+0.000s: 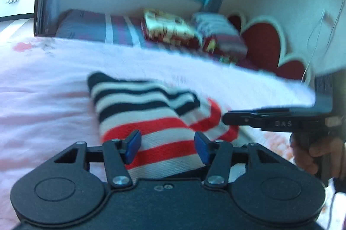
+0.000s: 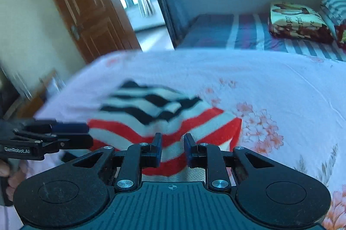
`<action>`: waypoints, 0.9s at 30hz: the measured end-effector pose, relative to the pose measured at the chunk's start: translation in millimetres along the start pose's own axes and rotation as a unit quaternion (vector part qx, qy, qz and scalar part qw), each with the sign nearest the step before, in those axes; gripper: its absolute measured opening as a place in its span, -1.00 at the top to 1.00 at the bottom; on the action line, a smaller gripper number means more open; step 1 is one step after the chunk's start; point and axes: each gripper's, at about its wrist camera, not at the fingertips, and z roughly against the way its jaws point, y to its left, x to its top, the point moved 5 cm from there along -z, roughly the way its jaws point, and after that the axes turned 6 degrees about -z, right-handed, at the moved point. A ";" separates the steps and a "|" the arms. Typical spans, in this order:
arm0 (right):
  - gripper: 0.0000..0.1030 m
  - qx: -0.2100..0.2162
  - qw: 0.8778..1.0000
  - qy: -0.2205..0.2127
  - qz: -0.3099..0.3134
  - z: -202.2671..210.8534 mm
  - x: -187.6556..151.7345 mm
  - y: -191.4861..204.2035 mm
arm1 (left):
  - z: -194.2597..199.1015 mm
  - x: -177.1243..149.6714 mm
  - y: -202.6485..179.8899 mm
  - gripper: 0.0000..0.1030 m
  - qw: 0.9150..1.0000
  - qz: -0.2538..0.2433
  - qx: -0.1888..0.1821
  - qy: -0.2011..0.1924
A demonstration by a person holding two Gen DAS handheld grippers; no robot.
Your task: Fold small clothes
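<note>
A small folded knit garment (image 1: pixel 151 119) with black, white and red stripes lies on the pink floral bedspread (image 1: pixel 43 100). My left gripper (image 1: pixel 167 147) hovers over its near red-striped edge. Its blue pads (image 1: pixel 133 146) stand wide apart, and the fabric runs flat beneath them, unpinched. My right gripper (image 2: pixel 173 150) is over the same garment (image 2: pixel 164 117) from the right side. Its jaws are only a narrow gap apart, and striped fabric shows in that gap with no pinch visible. Each gripper appears side-on in the other's view: the right gripper (image 1: pixel 225 118) and the left gripper (image 2: pixel 86 134).
Beyond the pink bedspread (image 2: pixel 281 83) lies a striped sheet (image 2: pixel 237 33) with folded blankets (image 2: pixel 298 20) and a red heart cushion (image 1: pixel 263 44). A wooden door (image 2: pixel 86 11) stands open at the left. A hand (image 1: pixel 311 154) holds the right gripper's handle.
</note>
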 end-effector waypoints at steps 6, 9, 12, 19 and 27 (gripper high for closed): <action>0.55 0.004 1.000 0.005 -0.012 -1.3 -10.0 -12.3 | -16.6 -13.4 0.6 -0.03 1.000 -0.006 0.009 0.019; 0.55 0.017 1.000 -0.021 0.008 32.3 -11.4 1.7 | 0.8 -9.6 -9.4 0.00 0.999 -0.026 0.019 0.017; 0.55 0.034 0.998 -0.025 0.040 62.3 -21.8 16.3 | 25.7 -19.6 -19.0 0.00 0.999 -0.038 0.019 0.005; 0.55 0.022 0.995 0.002 0.094 66.0 -65.9 28.6 | 45.9 -47.4 -26.8 0.00 0.998 -0.052 0.045 0.009; 0.55 0.000 0.994 0.003 0.108 50.4 -77.1 23.1 | 50.5 -56.2 -31.2 -0.01 0.995 -0.073 0.075 0.006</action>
